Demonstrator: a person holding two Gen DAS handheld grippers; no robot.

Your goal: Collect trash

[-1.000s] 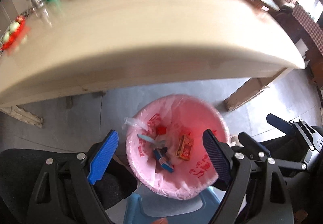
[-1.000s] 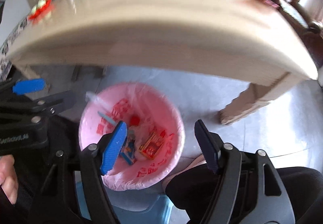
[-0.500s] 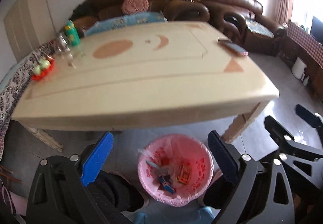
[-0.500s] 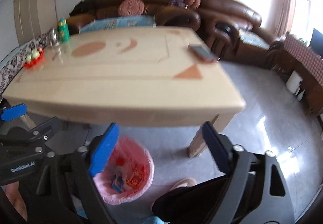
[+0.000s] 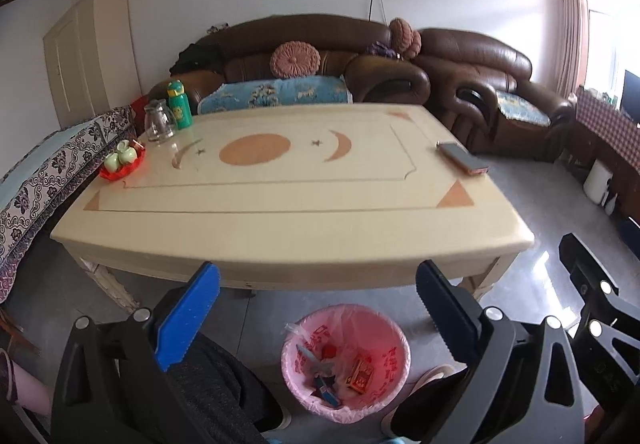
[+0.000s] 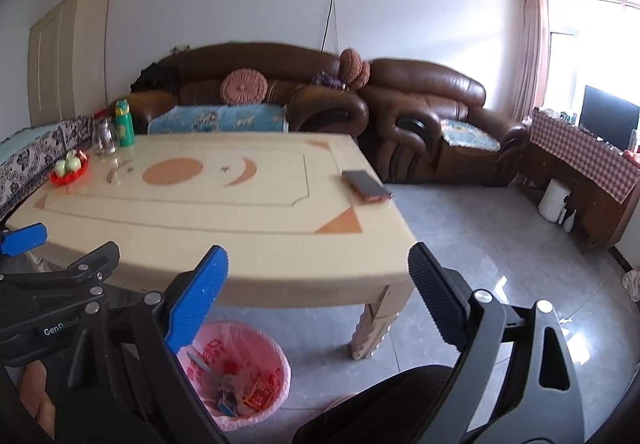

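A bin lined with a pink bag [image 5: 400, 360] [image 6: 276, 360] stands on the floor under the near edge of the beige table [image 5: 280, 220] [image 6: 240, 228]. Inside lie an orange box [image 5: 360, 376] [image 6: 258, 392], a blue box [image 5: 326, 392] and other scraps. My left gripper [image 5: 316, 268] hangs well above the bin, its jaws opening with nothing between them. My right gripper [image 6: 318, 252] is up beside it, jaws also opening and empty. Each shows at the edge of the other's view.
On the table lie a phone [image 5: 462, 158] [image 6: 366, 184], a red plate of green cups [image 5: 122, 160], a glass jug [image 5: 158, 122] and a green bottle [image 5: 179, 104]. A brown sofa [image 5: 360, 56] stands behind. The person's dark-trousered legs [image 5: 216, 384] flank the bin.
Both grippers have risen and tilted up from over the bin, so the tabletop and room now fill the views. Both pairs of jaws have spread wider. The bin has dropped low in view.
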